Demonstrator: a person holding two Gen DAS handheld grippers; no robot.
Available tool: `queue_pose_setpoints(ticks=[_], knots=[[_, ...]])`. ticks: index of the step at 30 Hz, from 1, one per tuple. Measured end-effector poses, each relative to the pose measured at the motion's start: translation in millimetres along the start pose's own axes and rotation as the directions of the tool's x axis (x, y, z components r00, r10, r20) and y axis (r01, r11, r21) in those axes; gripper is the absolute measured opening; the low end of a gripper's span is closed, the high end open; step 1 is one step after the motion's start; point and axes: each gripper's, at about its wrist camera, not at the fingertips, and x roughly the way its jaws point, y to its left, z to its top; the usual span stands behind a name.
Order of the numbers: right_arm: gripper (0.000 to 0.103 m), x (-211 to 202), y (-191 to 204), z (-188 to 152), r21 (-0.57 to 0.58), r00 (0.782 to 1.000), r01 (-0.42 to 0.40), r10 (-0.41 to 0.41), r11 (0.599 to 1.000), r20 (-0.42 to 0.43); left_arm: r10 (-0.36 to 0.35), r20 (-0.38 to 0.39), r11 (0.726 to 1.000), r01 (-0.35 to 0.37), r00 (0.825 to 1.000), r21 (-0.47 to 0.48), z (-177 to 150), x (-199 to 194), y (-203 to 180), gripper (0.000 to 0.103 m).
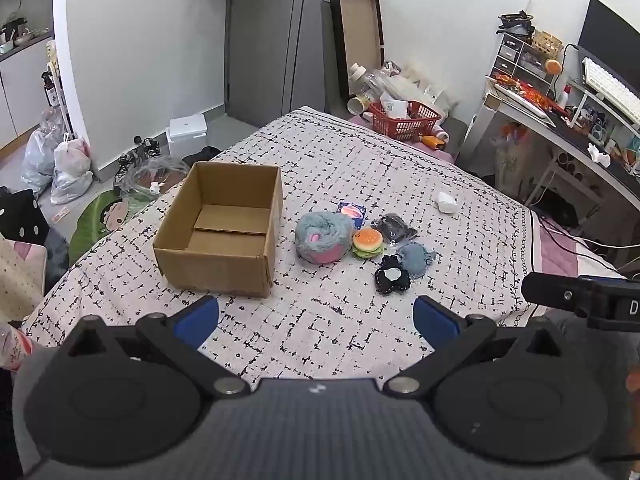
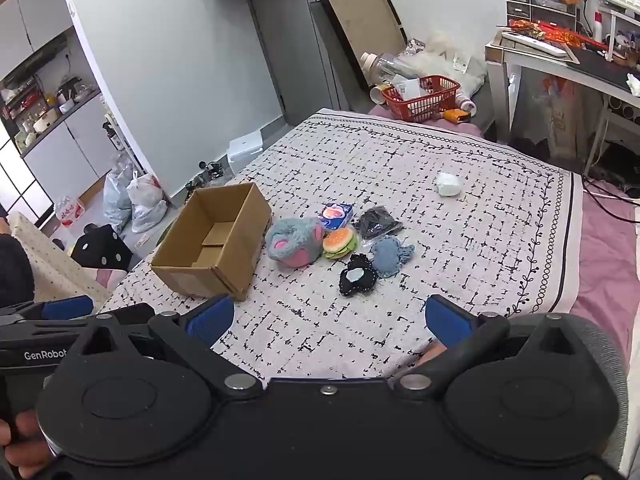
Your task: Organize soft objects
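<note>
Left wrist view: the left gripper (image 1: 316, 316) hangs over the patterned bedspread (image 1: 360, 168) with its blue fingers (image 1: 198, 320) spread wide and nothing between them; the right gripper (image 1: 580, 300) is cut off at the frame's right edge, so its jaws cannot be read here. An open cardboard box (image 1: 220, 228) sits empty (only its folded bottom flaps show). Just right of it lie a blue-pink plush (image 1: 320, 238), a burger toy (image 1: 367, 242), a black pouch (image 1: 392, 278), a blue knit piece (image 1: 416, 260), a dark bagged item (image 1: 394, 230), hard to identify, and a small packet (image 1: 352, 214), half hidden. Right wrist view: the right gripper (image 2: 330, 318) is likewise wide open and empty. A red basket (image 2: 424, 98) beyond the bedspread holds papers.
</note>
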Motion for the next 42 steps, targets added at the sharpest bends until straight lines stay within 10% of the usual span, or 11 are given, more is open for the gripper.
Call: queue_pose_setpoints(ticks=[42], knots=[[0.103,-9,-6,2,-0.004,1.000,0.004,-0.004,1.000,0.011,-0.009,0.009,0.999,0.008,1.000,0.031,3,-10,-13,0.103]])
